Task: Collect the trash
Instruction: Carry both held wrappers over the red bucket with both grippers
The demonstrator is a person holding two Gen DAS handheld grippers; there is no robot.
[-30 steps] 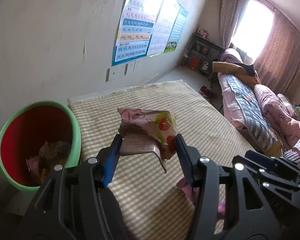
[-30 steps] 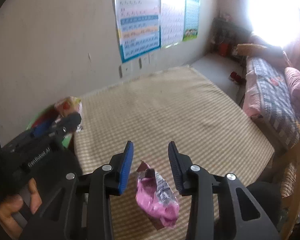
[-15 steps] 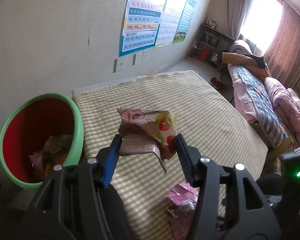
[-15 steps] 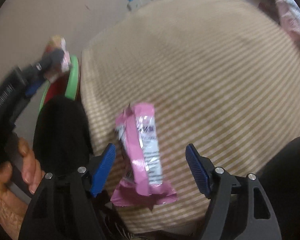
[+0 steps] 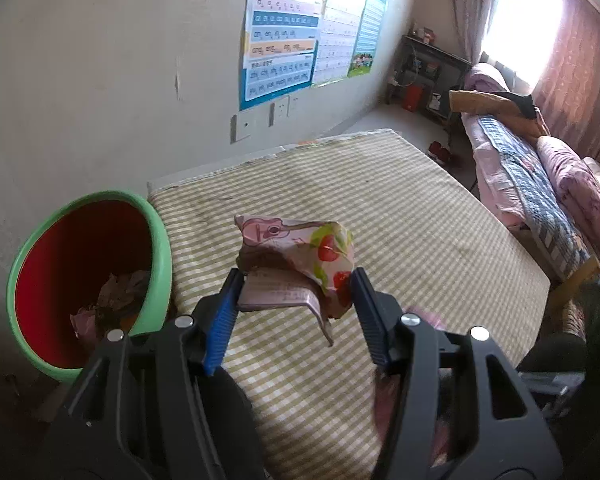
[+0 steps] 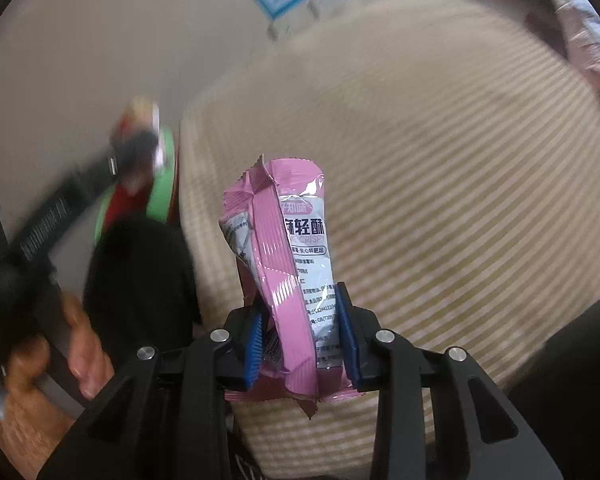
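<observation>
Checked yellow mat [image 5: 400, 208] across floor. Green bin [image 5: 160, 248], red inside, at mat's left edge, scraps within. Left gripper [image 5: 292, 312] part-open, clamped on crumpled strawberry-print wrapper [image 5: 300, 252], raised over mat near bin. Right gripper [image 6: 300, 336] closing, pads against pink snack packet [image 6: 284, 256], standing upright between them above mat.

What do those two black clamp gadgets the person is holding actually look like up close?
Both the left gripper and the right gripper are matte black plastic frames with triangular cut-outs and round silver screws. Each ends in two jaws lined with ribbed blue pads. In the right wrist view, the left gripper's side carries white lettering, too blurred to read. No cables or sleeves show.
</observation>
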